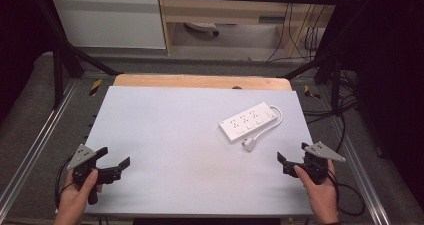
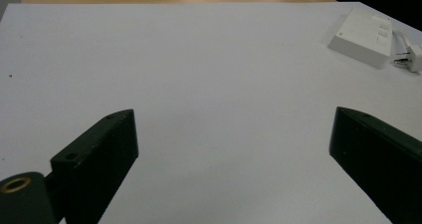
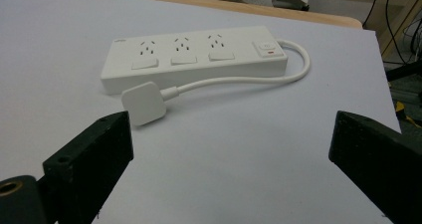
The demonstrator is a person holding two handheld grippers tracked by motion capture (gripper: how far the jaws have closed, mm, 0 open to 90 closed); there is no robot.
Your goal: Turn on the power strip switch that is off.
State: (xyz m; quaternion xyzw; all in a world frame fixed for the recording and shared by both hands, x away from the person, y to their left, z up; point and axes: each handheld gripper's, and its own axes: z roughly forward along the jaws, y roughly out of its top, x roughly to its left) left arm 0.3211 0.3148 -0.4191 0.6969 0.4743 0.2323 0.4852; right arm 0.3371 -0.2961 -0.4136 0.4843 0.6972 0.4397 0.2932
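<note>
In the high view, a matte, pale grey desk [image 1: 165, 135] with a bare wooden strip along its far edge is seen. The left gripper [image 1: 111, 164], black and angular with a grey three-cornered plate on top, is held low over the near left part of the desk, its jaws spread with nothing between them. The right gripper [image 1: 286, 161] is held at the near right edge, its jaws likewise parted and empty. A white power strip [image 1: 248, 121], a long smooth plastic block with three sockets, is seen lying ahead of the right jaws and slightly to their left, well apart from the left jaws. Its round white cable [image 1: 276, 122] is looped back to a flat white plug [image 1: 249, 144], which lies on the desk between the strip and the right jaws.

In the left gripper view, two blocky black jaws are shown wide apart over bare desk surface. The power strip [image 2: 362, 36] is seen far ahead and to the right, with the plug [image 2: 412, 57] beside it.

In the right gripper view, the jaws are spread widely. The power strip [image 3: 194, 57] is seen lying flat ahead of them, with a rocker switch [image 3: 266, 48] at its right end. The square, round-cornered plug [image 3: 144, 102] lies just ahead of the left jaw, touching neither jaw.
</note>
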